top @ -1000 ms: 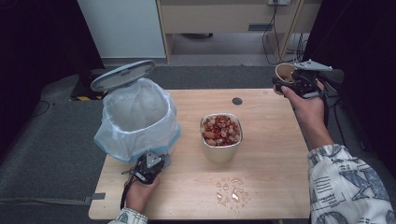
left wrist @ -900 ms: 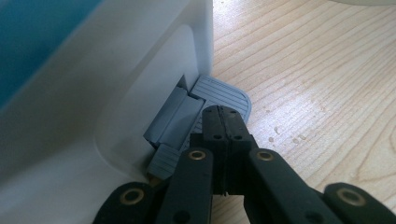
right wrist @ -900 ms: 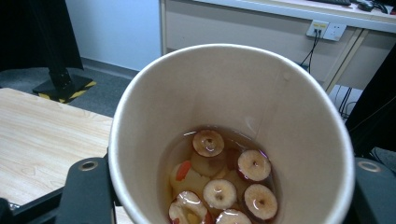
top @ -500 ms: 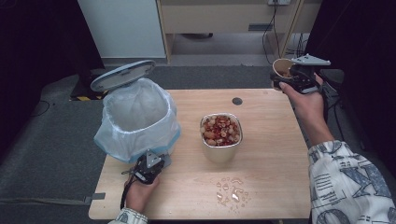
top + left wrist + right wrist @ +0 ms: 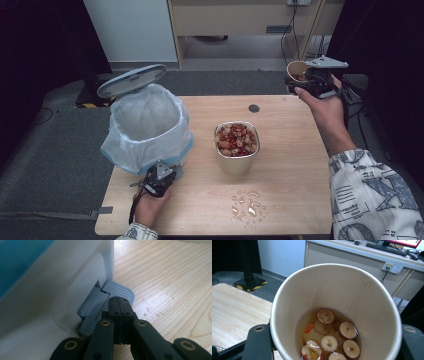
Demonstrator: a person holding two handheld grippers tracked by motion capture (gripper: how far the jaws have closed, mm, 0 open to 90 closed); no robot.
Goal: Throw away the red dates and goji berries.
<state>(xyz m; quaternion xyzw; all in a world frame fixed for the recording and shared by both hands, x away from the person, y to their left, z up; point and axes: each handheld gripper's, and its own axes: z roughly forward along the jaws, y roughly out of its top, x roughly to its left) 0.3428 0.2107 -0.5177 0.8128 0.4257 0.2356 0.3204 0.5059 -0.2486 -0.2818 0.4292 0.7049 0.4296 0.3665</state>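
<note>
Paper cup [image 5: 337,312] hiding right tongs' tips [image 5: 332,345]

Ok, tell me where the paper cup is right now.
In the high view the paper cup is at far right, held by the right gripper beyond the table's far right corner.

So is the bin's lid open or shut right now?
Open. The lid stands tipped back behind the bin, whose lined mouth is exposed; the left gripper presses the pedal.

Right gripper [image 5: 300,80], clamped on paper cup [image 5: 296,70] of sliced fruit in liquid: shifted leftward past the table's [image 5: 290,165] far right corner, cup now more upright.
</note>
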